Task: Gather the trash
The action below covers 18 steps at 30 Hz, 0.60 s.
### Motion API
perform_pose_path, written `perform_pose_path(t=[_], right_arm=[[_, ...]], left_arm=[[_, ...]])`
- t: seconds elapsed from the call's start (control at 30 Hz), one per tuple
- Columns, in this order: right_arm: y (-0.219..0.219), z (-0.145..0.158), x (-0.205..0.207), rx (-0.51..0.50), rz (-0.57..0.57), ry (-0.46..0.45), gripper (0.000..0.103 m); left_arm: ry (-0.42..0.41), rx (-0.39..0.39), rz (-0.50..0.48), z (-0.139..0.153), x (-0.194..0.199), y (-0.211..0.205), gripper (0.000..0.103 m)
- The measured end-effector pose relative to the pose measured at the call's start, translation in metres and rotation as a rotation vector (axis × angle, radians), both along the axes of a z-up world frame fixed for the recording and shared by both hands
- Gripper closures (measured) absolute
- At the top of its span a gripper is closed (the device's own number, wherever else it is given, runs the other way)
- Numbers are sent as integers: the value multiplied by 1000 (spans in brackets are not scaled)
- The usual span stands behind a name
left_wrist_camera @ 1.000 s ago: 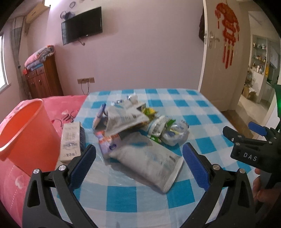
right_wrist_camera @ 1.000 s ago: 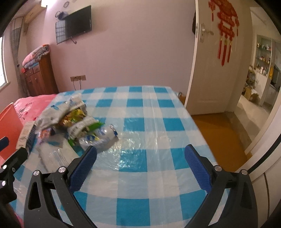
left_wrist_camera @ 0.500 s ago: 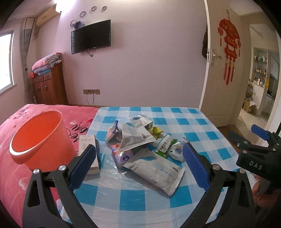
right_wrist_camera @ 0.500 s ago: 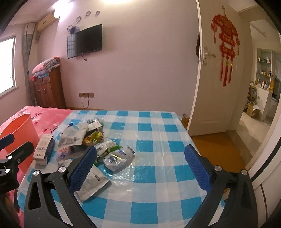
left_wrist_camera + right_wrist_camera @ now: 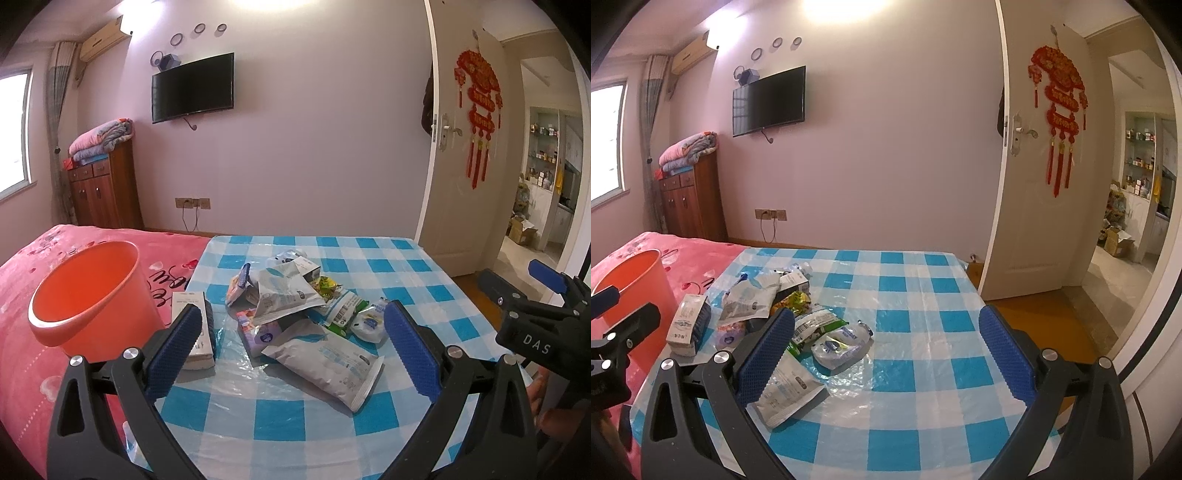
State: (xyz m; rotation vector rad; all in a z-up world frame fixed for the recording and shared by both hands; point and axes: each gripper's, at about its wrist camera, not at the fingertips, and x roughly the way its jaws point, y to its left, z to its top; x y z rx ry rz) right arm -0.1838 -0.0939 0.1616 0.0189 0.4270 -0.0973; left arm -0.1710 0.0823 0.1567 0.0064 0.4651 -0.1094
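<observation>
both held level: left gripper (image 5: pixel 291 341) jaws spread wide, empty; right gripper (image 5: pixel 886 341) likewise agape, empty.

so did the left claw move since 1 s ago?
Yes. The left claw pulled back and up from the trash pile; the TV sits lower in view.
</observation>
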Motion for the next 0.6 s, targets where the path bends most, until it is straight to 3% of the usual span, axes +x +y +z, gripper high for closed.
perform_pose_path(t=[0.6], right_arm=[[3, -1, -2, -12, -4, 12, 4]], left_arm=[[10, -3, 15, -2, -2, 6, 4]])
